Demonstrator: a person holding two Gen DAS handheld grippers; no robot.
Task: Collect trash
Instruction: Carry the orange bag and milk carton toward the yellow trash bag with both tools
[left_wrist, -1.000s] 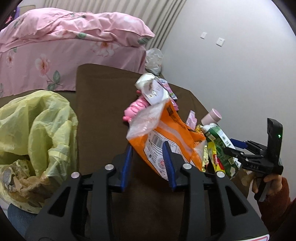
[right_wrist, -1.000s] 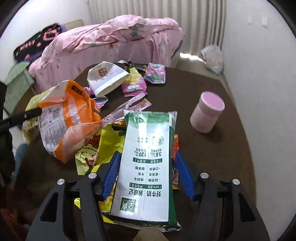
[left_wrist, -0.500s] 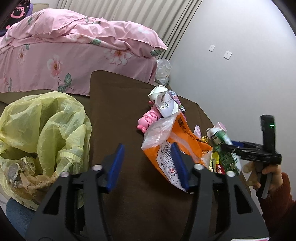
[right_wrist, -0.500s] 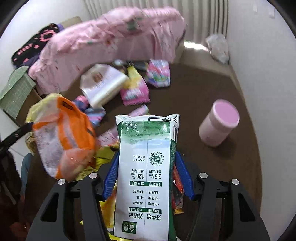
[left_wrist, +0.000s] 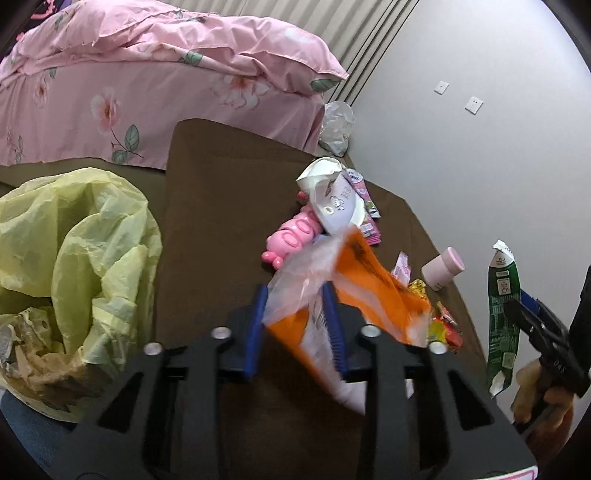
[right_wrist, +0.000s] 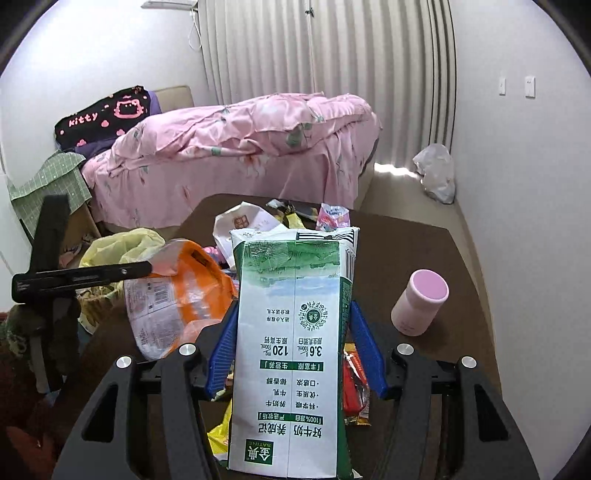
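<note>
An orange snack bag (left_wrist: 369, 273) with a clear top lies between my left gripper's (left_wrist: 295, 317) blue pads, and the jaws are closing on it. In the right wrist view the bag (right_wrist: 192, 291) hangs from that gripper's tip (right_wrist: 147, 266). My right gripper (right_wrist: 293, 314) is shut on a green and white milk carton (right_wrist: 295, 350), held upright above the brown table (right_wrist: 424, 243). From the left wrist view the carton (left_wrist: 502, 314) and right gripper (left_wrist: 532, 317) are at the far right, with a hand (left_wrist: 532, 384) below. A yellow trash bag (left_wrist: 74, 258) stands open on the left.
On the table are a pink cup (right_wrist: 419, 302), a white paper bag (left_wrist: 332, 199), a pink toy (left_wrist: 291, 236) and several wrappers (right_wrist: 354, 387). A pink bed (right_wrist: 240, 147) stands beyond. A white plastic bag (right_wrist: 436, 173) lies on the floor by the curtain.
The right gripper has risen with the milk carton, off the wrapper pile. The left jaws widened, then narrowed on the orange bag's clear top. The bag now hangs from them.
</note>
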